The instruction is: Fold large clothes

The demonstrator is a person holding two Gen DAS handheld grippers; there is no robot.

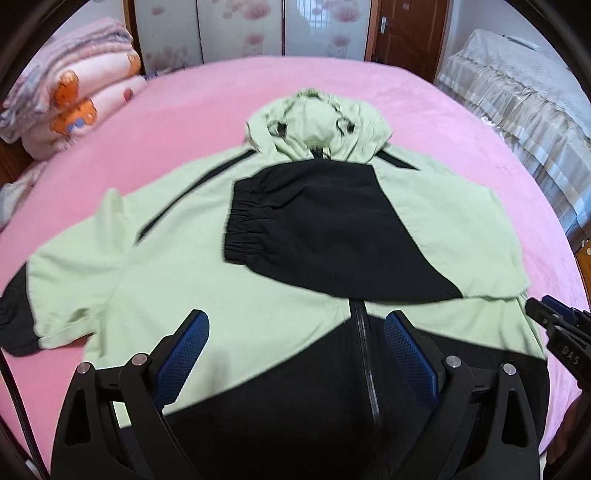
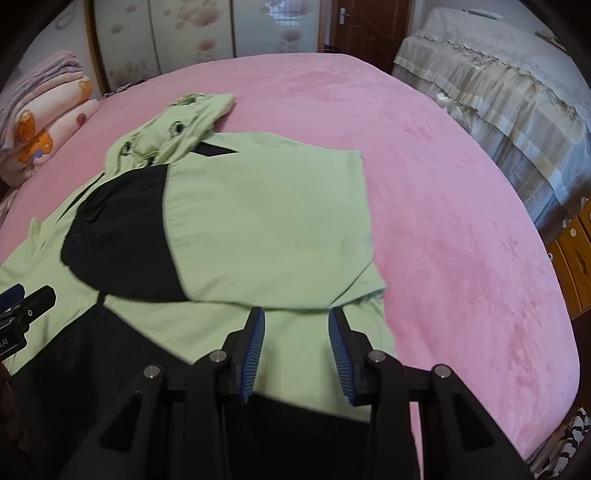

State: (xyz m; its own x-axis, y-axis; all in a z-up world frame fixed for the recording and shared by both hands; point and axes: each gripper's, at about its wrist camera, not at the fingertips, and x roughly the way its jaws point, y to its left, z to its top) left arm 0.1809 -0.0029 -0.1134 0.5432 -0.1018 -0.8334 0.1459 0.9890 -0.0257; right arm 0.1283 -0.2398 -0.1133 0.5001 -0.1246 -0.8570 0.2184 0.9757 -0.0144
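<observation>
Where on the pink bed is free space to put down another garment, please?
The bare pink bed is widest on the right side of the green and black jacket, up to the neighbouring bed with the grey cover. Another free strip lies beyond the hood, toward the wardrobe doors. Crowded: the far left corner, with folded blankets.

Left tool [image 1: 295, 328]: black angular frame, blue ribbed finger pads [image 1: 184, 354], silver round screws [image 1: 139, 359] behind the pads. Right tool [image 2: 296, 325]: same build; white lettering on its side.

Soft, even daylight; slight motion blur; fisheye-warped, dark-vignetted edges.
</observation>
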